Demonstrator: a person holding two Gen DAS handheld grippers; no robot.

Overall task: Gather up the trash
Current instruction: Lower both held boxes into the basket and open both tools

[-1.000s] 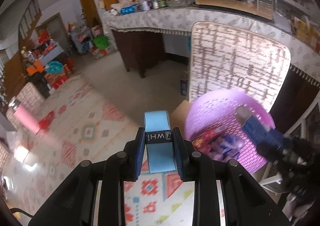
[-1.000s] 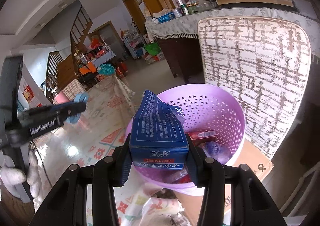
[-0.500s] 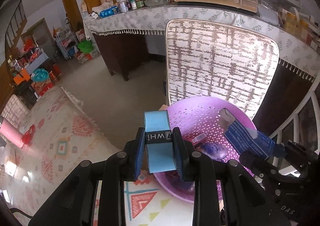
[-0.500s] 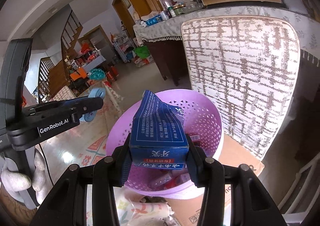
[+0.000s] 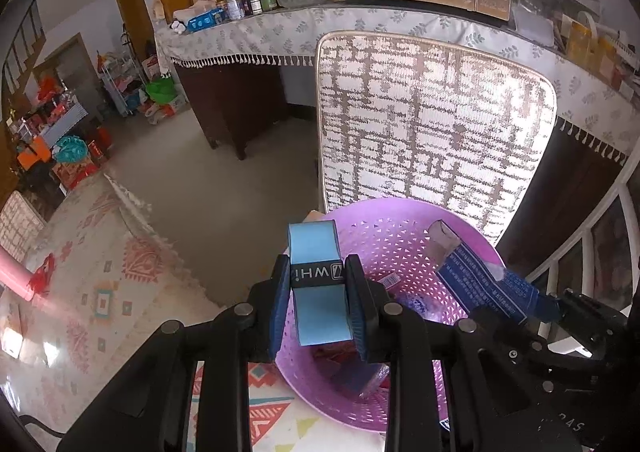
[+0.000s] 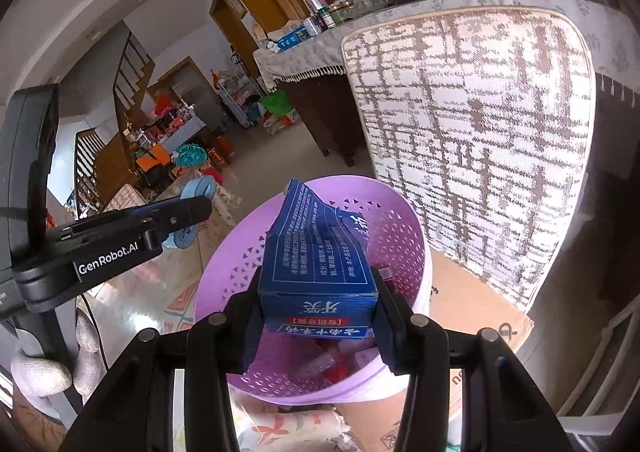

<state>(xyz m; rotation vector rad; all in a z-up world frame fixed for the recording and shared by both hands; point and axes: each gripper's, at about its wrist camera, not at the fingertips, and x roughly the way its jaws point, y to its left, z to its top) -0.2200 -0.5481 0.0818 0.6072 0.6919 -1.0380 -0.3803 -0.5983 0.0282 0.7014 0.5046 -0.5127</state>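
Observation:
A purple perforated basket [image 5: 384, 236] [image 6: 400, 252] stands on the floor with red and blue wrappers in its bottom. My left gripper [image 5: 318, 284] is shut on a light blue roll of tape with a black band [image 5: 316, 272], held over the basket's near left rim. My right gripper [image 6: 318, 304] is shut on a crumpled dark blue carton [image 6: 316, 256] above the basket's opening. That carton [image 5: 484, 284] shows at the right in the left wrist view. The left gripper [image 6: 184, 212] with its roll [image 6: 194, 190] appears at the left in the right wrist view.
A patterned cushion or chair back [image 5: 432, 124] leans upright just behind the basket. A flat cardboard sheet [image 6: 472, 308] lies under the basket. A patterned rug [image 5: 100, 284] covers the floor to the left. A cluttered counter [image 5: 280, 28] runs behind. A gloved hand [image 6: 44, 368] holds the left tool.
Both grippers have moved in over the basket, which now sits closer and more central. The left gripper with its roll came from over the rug to the basket's rim. Both grips are unchanged.

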